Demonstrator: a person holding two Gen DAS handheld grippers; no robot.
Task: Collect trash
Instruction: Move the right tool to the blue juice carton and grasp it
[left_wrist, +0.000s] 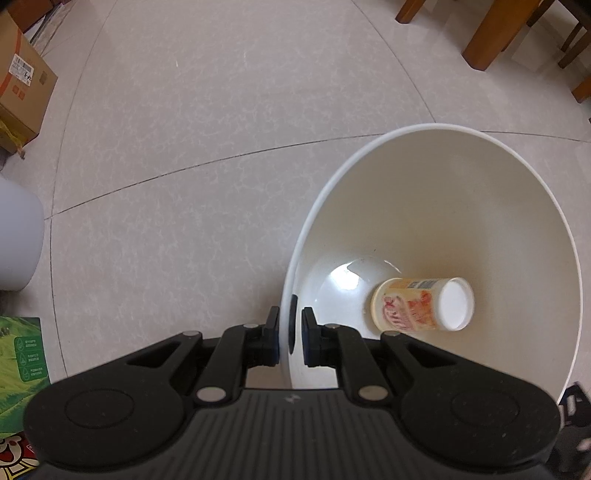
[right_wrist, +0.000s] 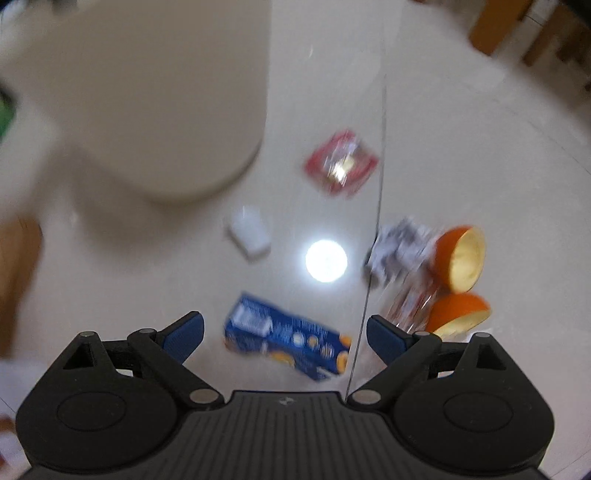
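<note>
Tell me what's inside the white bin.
One printed paper cup lies on its side at the bottom of the white bin. The left gripper hides part of the near wall.

The floor (left_wrist: 221, 110) is pale, marbled tile with a polished, glossy finish; in the right wrist view it mirrors a bright lamp spot. The white bin (left_wrist: 480, 177) looks like smooth plastic with a soft sheen inside. The cup (left_wrist: 421, 304) lying in it appears to be printed paper, its white base matt. The left gripper (left_wrist: 290, 332) is matt black plastic with dull metal pins. The cardboard box (left_wrist: 26, 85) is plain brown, matt. The right gripper (right_wrist: 284, 332) carries blue pads. The blue carton (right_wrist: 288, 341) looks like printed card, the red wrapper (right_wrist: 341, 162) shiny foil, the 2 orange peels (right_wrist: 460, 258) pitted outside.
</note>
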